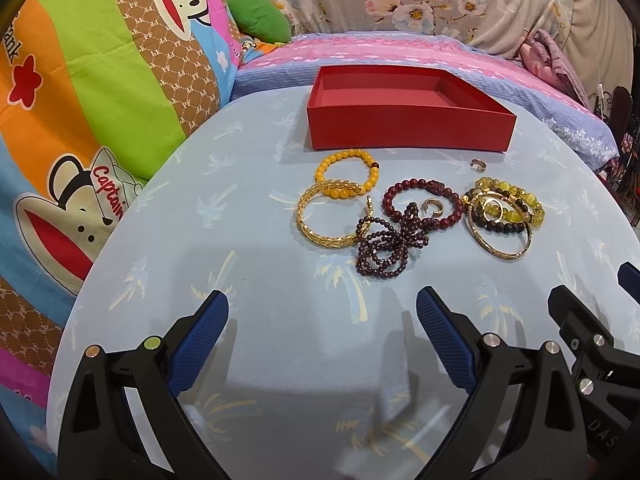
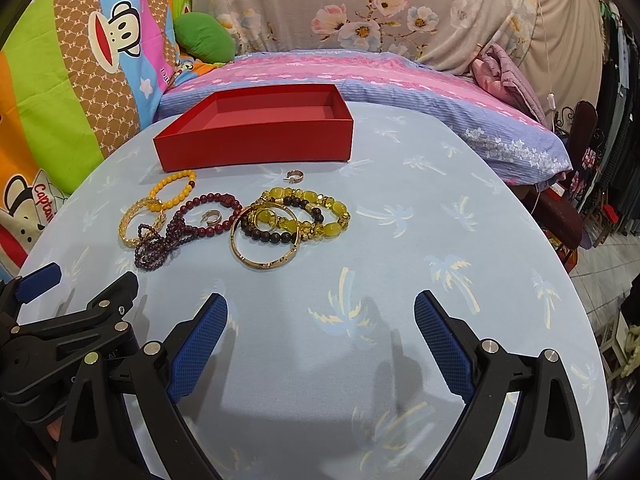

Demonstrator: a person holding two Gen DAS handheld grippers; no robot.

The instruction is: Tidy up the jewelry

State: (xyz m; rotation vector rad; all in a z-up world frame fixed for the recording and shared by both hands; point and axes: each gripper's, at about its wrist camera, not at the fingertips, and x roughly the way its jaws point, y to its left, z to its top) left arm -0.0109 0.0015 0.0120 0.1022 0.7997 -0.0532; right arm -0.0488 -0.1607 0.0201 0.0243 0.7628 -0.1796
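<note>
A round worktop (image 1: 168, 264) covered in a pale blue palm-print cloth is seen in both views. A shallow red box (image 1: 408, 128), open and with nothing seen inside, is set at its far side. The jewelry is laid in a loose cluster just in front of the box. An amber bead bracelet (image 1: 347, 171) is overlapped by a gold bangle (image 1: 320, 220). A dark red bead bracelet (image 1: 420, 204) encircles a small gold hoop (image 1: 434, 207), and a tangled garnet bead strand (image 1: 384, 246) lies touching it. Toward the right, yellow and dark bead bracelets (image 2: 304, 216) are stacked over a second gold bangle (image 2: 266, 246). One small ring (image 2: 294, 176) is found apart, near the box.

The left tool (image 1: 322, 330) is held above the near cloth with its blue-padded jaws spread and nothing between them. The right tool (image 2: 320, 330) is likewise spread and holds nothing. Both are well apart from the jewelry.
</note>
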